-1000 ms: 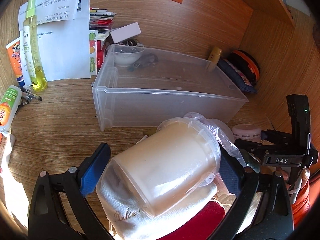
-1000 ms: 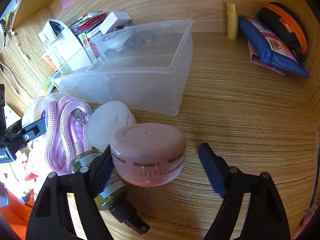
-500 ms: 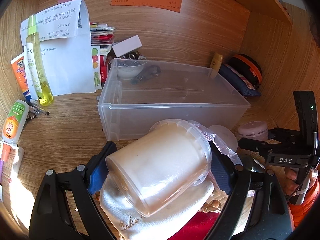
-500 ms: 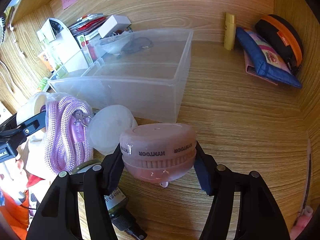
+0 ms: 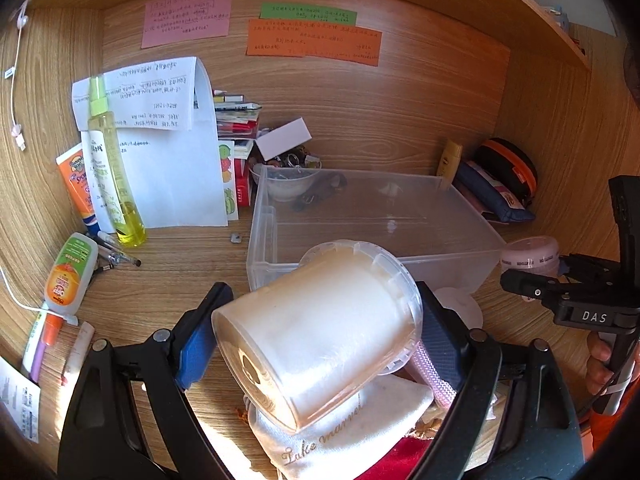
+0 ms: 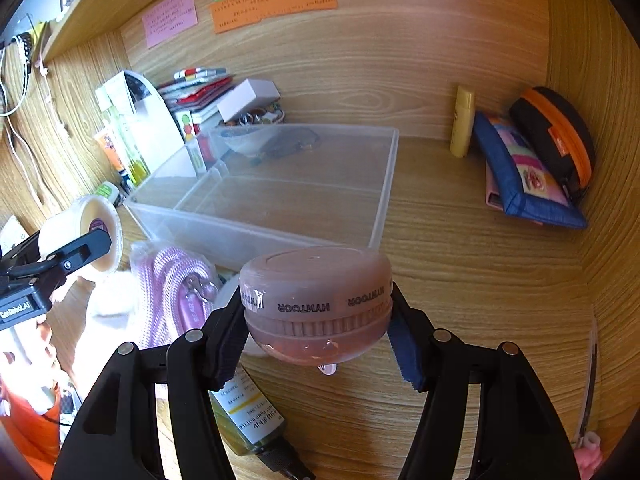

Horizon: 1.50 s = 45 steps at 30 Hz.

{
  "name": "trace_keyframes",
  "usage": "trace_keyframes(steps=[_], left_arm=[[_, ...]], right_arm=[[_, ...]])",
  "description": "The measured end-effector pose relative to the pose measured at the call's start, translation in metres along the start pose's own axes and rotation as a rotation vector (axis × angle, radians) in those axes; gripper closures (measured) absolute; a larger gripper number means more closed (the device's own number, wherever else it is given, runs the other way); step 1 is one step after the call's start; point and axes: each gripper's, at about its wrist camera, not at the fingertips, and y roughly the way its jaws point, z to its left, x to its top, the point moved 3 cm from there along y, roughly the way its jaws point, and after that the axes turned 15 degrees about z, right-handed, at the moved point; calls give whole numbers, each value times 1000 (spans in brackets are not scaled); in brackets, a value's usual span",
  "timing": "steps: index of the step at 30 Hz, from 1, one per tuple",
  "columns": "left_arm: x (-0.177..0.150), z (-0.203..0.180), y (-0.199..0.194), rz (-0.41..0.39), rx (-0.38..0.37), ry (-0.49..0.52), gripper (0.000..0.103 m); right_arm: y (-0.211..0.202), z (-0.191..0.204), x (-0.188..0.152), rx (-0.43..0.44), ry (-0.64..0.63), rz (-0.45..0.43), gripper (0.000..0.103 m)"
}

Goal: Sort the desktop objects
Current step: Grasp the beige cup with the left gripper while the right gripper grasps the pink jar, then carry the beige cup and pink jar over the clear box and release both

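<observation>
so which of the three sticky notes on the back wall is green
The narrow green sticky note, the upper of the overlapping pair; the orange sticky note sits just below it, the pink sticky note apart to their left.

From my feeds: bin (image 5: pixel 372 236) sits mid-bench (image 6: pixel 480 280), bowl (image 5: pixel 286 184) in its back-left corner. Left of the bin: papers (image 5: pixel 172 152), spray bottle (image 5: pixel 114 168) in front of them, tubes (image 5: pixel 70 276) and pens (image 5: pixel 116 256) nearer me. Right of the bin, by the back wall: small bottle (image 6: pixel 462 120), then pouches (image 6: pixel 528 172). In front of the bin: rope (image 6: pixel 172 284), cloth bag (image 5: pixel 340 428). Notes (image 5: pixel 312 36) on the back wall.
</observation>
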Motion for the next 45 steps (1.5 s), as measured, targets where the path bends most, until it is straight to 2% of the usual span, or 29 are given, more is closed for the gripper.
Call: trace_keyframes(steps=[12,20,33,45], left_arm=[[33,5,-11,-23,29,19,14],[58,1,-5,-26,23,42,14],[93,0,36,49,-7,42,14],[103,-2,77,137,1,87,14]], right_arm=[[-22,16,28,2,-29,-63,43],[-18,26,49,15,-38,-83,43],[0,30,84,18,-48,-73,43],[37,22,105,1,-64,11,43]])
